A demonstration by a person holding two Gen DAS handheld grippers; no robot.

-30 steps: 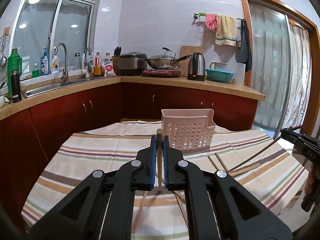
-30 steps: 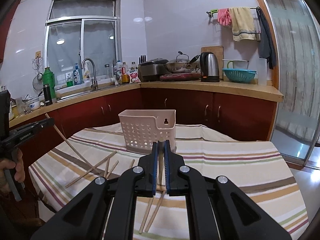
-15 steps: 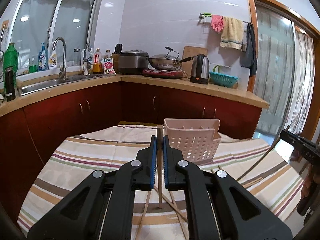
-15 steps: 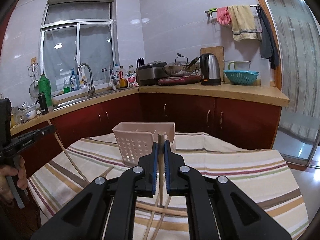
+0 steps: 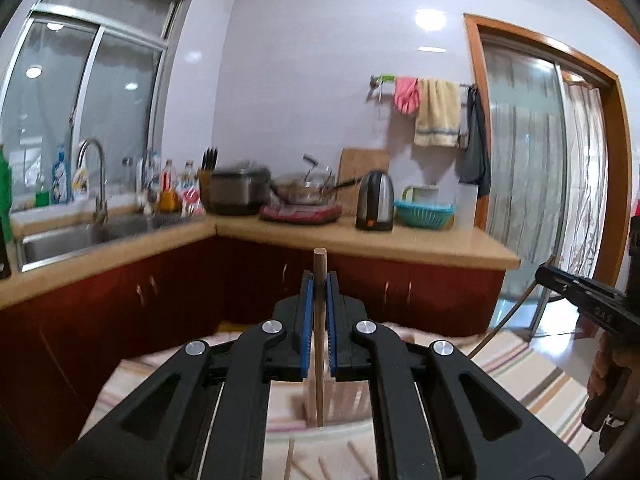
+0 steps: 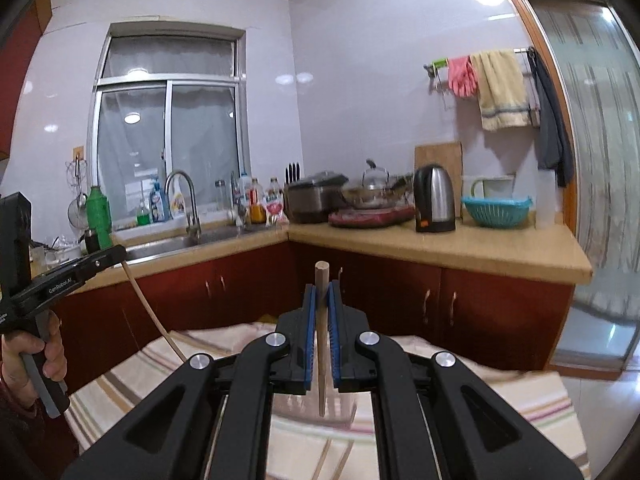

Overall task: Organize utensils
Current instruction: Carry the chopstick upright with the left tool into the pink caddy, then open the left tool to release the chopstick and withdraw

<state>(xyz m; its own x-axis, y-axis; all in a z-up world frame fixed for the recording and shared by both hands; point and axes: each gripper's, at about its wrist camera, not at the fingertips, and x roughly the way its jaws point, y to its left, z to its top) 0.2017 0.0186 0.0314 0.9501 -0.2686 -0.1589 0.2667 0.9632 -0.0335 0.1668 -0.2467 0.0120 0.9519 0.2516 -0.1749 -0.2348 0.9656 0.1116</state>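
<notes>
Left wrist view: left gripper [image 5: 319, 280] pressed together on 1 wooden chopstick [image 5: 319, 344], held upright between the blue pads [image 5: 306, 320]. Blunt top end of the stick stood above the fingertips; its thin end hung down in front of the pale utensil basket [image 5: 348, 398], which was mostly hidden behind the gripper body. Whether the tip was inside the basket or only before it, could not tell. Basket sat on the striped tablecloth [image 5: 516, 376]. A few loose chopsticks [image 5: 289, 458] lay on the cloth at the bottom edge, near the camera. At far right, the right gripper [image 5: 544, 274] came in from the edge, a hand [image 5: 608, 364] on its grip, pinching a second chopstick [image 5: 508, 318] that slanted down toward the table. Picture blurred, most of all at the counter [image 5: 400, 242] and sink [image 5: 60, 240].

Right wrist view: right gripper [image 6: 321, 286] clamped tight on 1 chopstick [image 6: 321, 340], upright, thick end up, pointed end down over the blurred basket [image 6: 340, 402]. Cloth [image 6: 500, 396] visible to both sides. Loose chopsticks [image 6: 344, 456] lay on it low in frame. At far left, the left gripper [image 6: 120, 252] held in a hand [image 6: 36, 354], its chopstick [image 6: 150, 312] curving down toward the table edge. Kettle [image 6: 434, 198] and teal colander [image 6: 496, 210] stood on the counter behind
</notes>
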